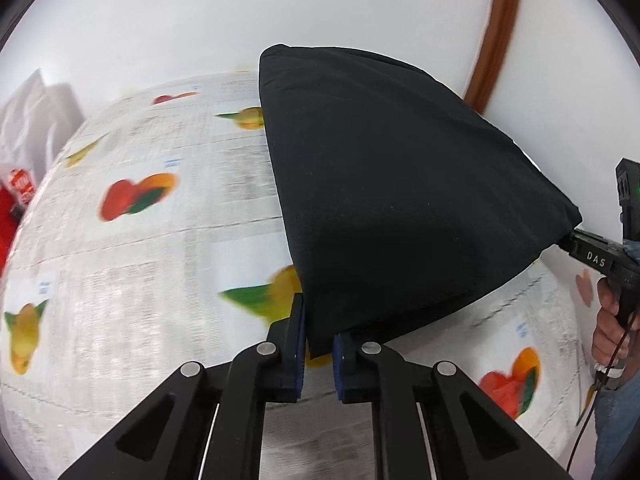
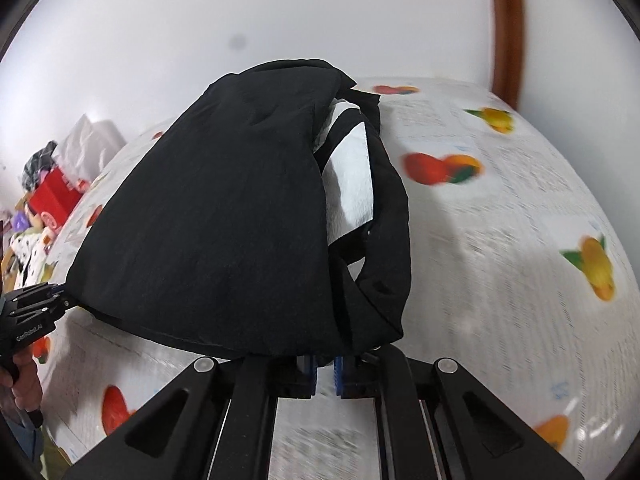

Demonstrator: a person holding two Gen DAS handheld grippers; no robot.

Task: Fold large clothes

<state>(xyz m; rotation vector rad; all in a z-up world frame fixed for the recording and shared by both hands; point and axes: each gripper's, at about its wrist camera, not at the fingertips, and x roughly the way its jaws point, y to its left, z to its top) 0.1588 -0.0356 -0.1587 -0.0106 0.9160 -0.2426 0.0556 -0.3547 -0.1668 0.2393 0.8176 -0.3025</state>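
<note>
**Two small cameras, one on each tong**

The left camera sits just behind the left gripper (image 1: 318, 344) and looks forward and down along its two fingers. It is very close to the black cloth (image 1: 400, 192), which fills the space past the fingertips. Far off to the right side of those fingers it sees the right gripper (image 1: 568, 242).

The right camera sits the same way behind the right gripper (image 2: 325, 364), also tipped down and very near the black cloth (image 2: 224, 220). Off to its left it sees the left gripper (image 2: 66, 300).

Both views share the cloth, the fruit-print cover (image 1: 140, 260) (image 2: 520, 220) and the white wall (image 1: 280, 12) (image 2: 320, 12).
</note>
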